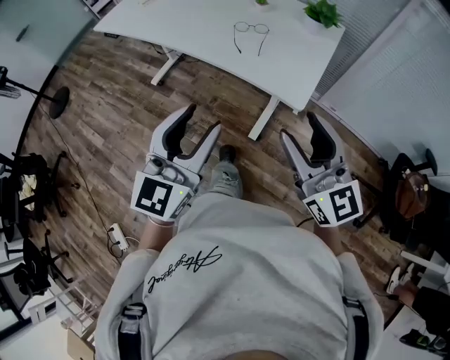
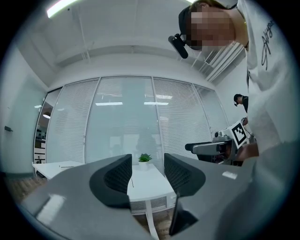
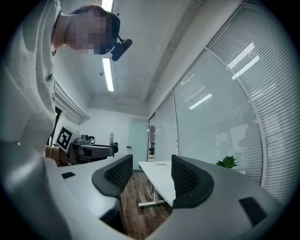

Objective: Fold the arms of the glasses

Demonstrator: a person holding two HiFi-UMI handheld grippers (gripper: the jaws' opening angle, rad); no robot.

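Thin wire-framed glasses (image 1: 251, 31) lie open-armed on the white counter (image 1: 204, 53); left claw (image 1: 202, 119) and right claw (image 1: 298, 125) (both empty) gape apart, well short of it.

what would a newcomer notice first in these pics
The grey left claw and right claw, each bearing a black-and-white marker cube, hang open and empty over the brown wood-plank floor. Ahead, thin wire-framed round glasses lie arms unfolded on the white table, with a green potted plant to their right.
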